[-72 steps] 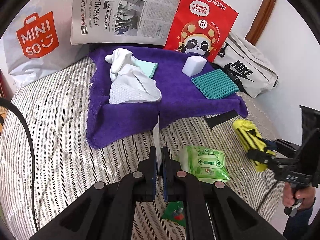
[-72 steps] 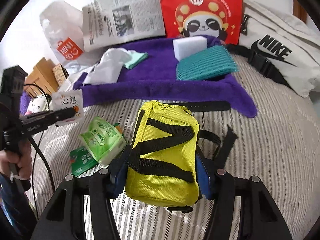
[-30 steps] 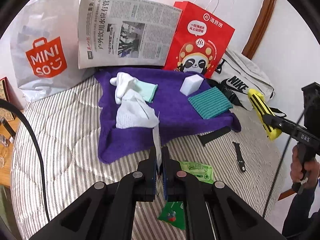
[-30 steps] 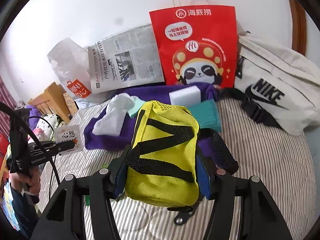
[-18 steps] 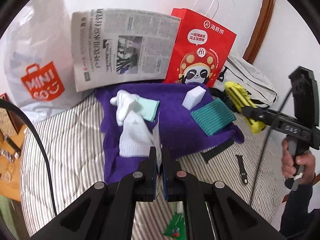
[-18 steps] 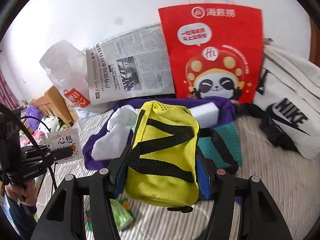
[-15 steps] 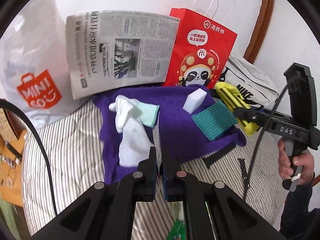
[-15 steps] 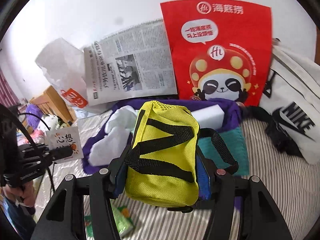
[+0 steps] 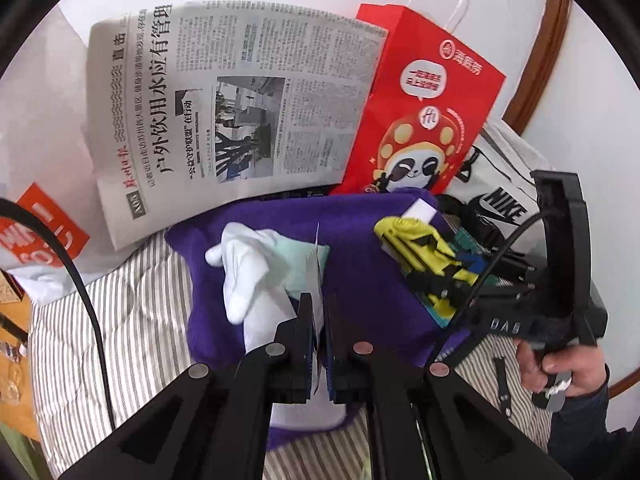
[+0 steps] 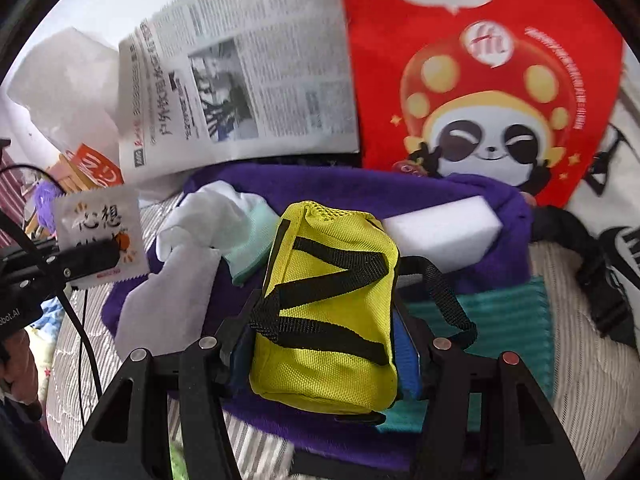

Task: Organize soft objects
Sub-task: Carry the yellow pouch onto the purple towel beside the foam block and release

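Now the right tongs clamp the yellow pouch at lower centre of the right wrist view, over the purple towel. At left, the left tongs pinch a white sachet shut.

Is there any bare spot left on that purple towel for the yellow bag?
The purple towel looks bare along its back strip below the newspaper, and in the middle between the mint cloth and white sponge, right ahead of the yellow bag. Its left side is crowded with white cloths; the teal cloth fills the right.
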